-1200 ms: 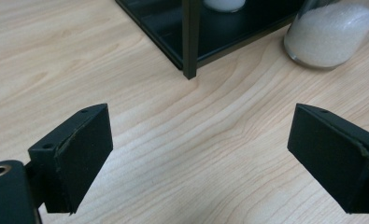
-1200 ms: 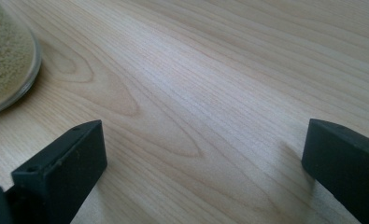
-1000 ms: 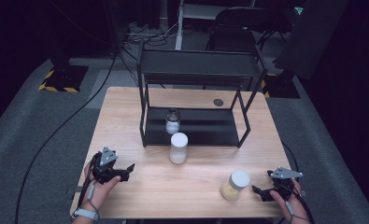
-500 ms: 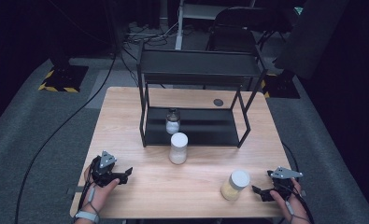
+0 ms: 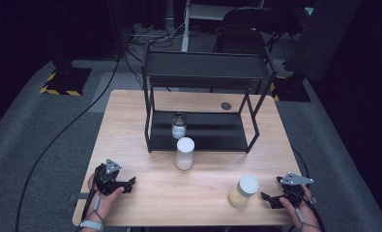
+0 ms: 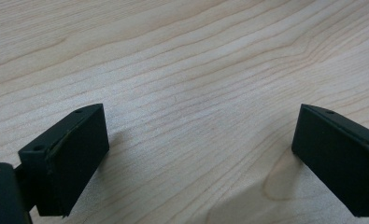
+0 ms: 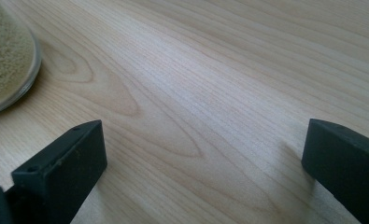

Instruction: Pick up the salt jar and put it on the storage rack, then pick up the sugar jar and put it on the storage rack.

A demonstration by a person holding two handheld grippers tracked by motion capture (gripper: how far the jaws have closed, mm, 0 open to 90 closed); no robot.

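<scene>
While both grippers rest low on the wooden table (image 5: 130,121) with nothing between their jaws, the left gripper (image 5: 128,183), whose jaws have just been opening, and the right gripper (image 5: 268,199) stand spread wide. The jar of yellowish grains (image 5: 243,192) stands just beside the right gripper, so that hand would likely do best to approach level and close around the jar's mid-body, below the lid.

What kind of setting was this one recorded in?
Probably a lab or studio set up for recording, not a home: a lone wooden table stands on grey carpet in a dark room, cables run across the floor, and a yellow-and-black striped base stands behind.
</scene>
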